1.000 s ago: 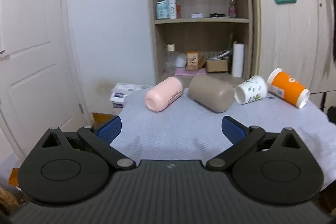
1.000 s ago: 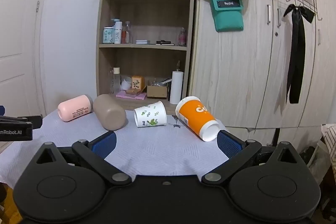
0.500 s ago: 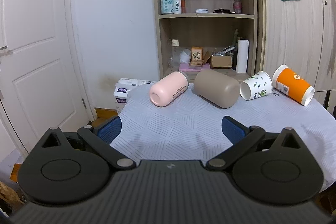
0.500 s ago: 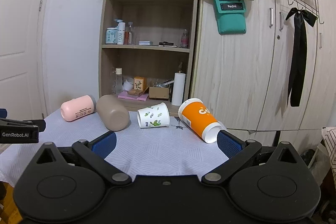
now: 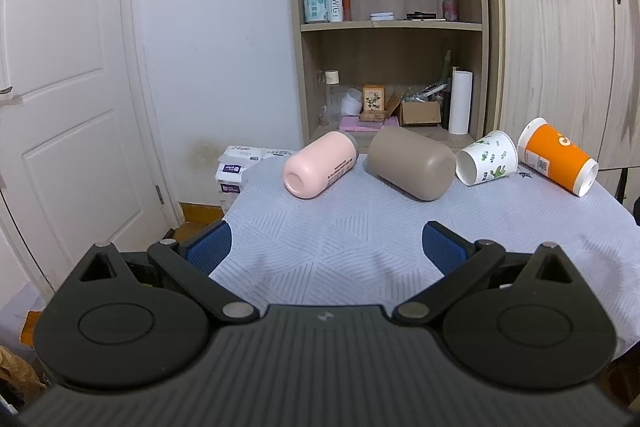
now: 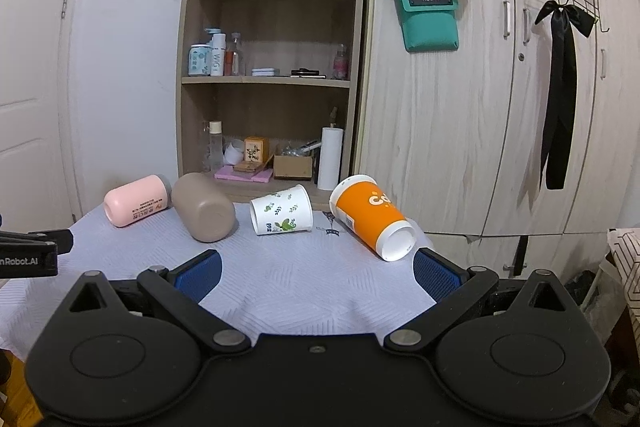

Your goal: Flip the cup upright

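Several cups lie on their sides in a row at the far edge of a table with a pale blue cloth (image 5: 360,235): a pink cup (image 5: 320,163), a taupe cup (image 5: 410,163), a white leaf-print paper cup (image 5: 486,163) and an orange paper cup (image 5: 558,157). In the right wrist view they show as the pink cup (image 6: 136,201), the taupe cup (image 6: 202,207), the leaf-print cup (image 6: 282,215) and the orange cup (image 6: 372,217). My left gripper (image 5: 326,247) is open and empty over the near left of the cloth. My right gripper (image 6: 316,273) is open and empty, short of the cups.
A wooden shelf unit (image 5: 392,27) with bottles, boxes and a paper roll stands behind the table. Wardrobe doors (image 6: 500,107) are to the right, a white door (image 5: 72,87) to the left. Tissue packs (image 5: 236,171) lie off the table's left corner. The left gripper's body (image 6: 28,253) shows at the right view's left edge.
Both wrist views have tilted upward and pulled back slightly, so the cups sit lower in frame. The cups have not moved. Both grippers stay open.
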`<state>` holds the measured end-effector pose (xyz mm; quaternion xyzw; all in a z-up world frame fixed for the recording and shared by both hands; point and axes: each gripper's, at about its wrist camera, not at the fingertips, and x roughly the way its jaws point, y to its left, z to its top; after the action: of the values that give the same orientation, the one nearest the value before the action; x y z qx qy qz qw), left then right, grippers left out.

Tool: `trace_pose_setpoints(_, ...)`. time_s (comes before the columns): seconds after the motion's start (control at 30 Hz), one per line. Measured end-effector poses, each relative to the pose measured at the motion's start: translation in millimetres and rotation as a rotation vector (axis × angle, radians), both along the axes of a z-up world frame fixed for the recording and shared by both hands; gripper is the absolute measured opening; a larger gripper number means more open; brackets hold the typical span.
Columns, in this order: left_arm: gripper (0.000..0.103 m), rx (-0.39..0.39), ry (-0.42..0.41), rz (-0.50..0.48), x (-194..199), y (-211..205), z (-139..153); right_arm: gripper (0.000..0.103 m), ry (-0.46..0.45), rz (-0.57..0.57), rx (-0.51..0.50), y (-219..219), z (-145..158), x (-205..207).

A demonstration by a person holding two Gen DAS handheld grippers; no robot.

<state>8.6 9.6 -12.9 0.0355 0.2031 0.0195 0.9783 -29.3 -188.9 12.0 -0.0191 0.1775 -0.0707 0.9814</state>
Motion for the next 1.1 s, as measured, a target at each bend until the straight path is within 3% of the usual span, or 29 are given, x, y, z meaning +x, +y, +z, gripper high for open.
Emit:
trace_pose_setpoints(0.5,0.103,-0.012,-0.011,-0.02,-3,1,0,0.103,0.01,-0.015,-0.014,3,0,0)
trace_pose_setpoints(0.73,0.103,-0.076,0.052,-0.065,0,7,-1,0.103,0.019,-0.018,-0.015,2,0,0)
trace_pose_setpoints(1.1,0.103,-0.061,0.066,-0.051,4,9,-6,0.103,0.027,-0.017,-0.014,2,-3,3)
